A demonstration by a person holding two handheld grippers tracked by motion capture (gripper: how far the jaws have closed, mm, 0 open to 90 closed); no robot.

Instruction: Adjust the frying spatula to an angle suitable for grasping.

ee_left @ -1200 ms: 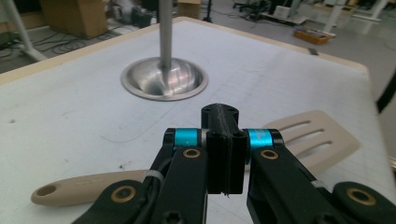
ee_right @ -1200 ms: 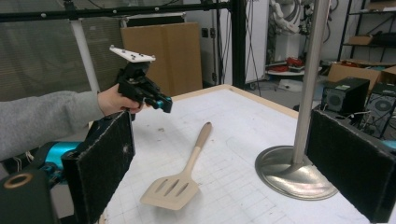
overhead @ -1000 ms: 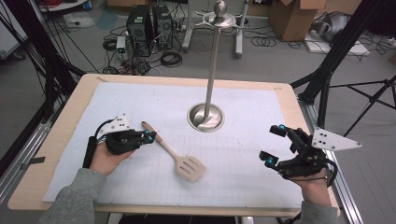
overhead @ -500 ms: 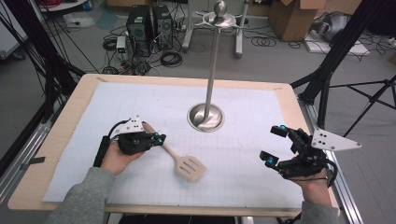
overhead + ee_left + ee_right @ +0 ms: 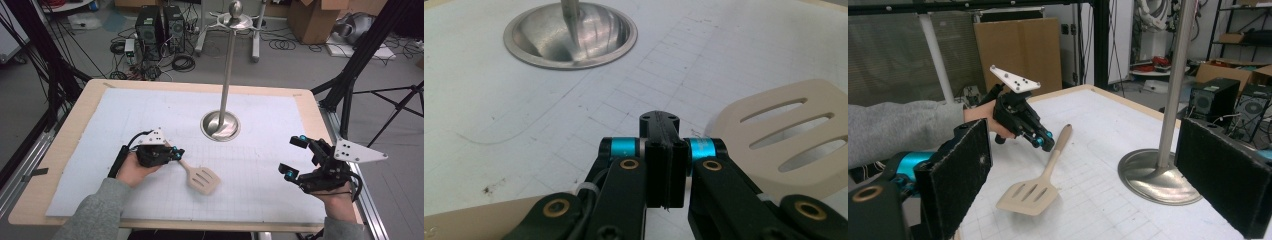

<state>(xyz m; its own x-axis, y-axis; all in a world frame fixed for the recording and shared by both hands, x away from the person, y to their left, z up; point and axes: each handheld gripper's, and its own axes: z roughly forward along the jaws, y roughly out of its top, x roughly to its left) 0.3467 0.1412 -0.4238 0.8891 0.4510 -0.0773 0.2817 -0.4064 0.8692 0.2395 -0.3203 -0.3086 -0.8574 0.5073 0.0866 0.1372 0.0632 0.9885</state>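
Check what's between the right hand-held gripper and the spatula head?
Nothing: in the high view only bare white gridded mat separates the right hand-held gripper from the spatula head.

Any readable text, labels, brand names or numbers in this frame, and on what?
None can be read.
The slotted spatula, the left gripper, the right gripper and the metal stand bear no legible marks.
The cardboard boxes on the floor are too small and blurred to tell.
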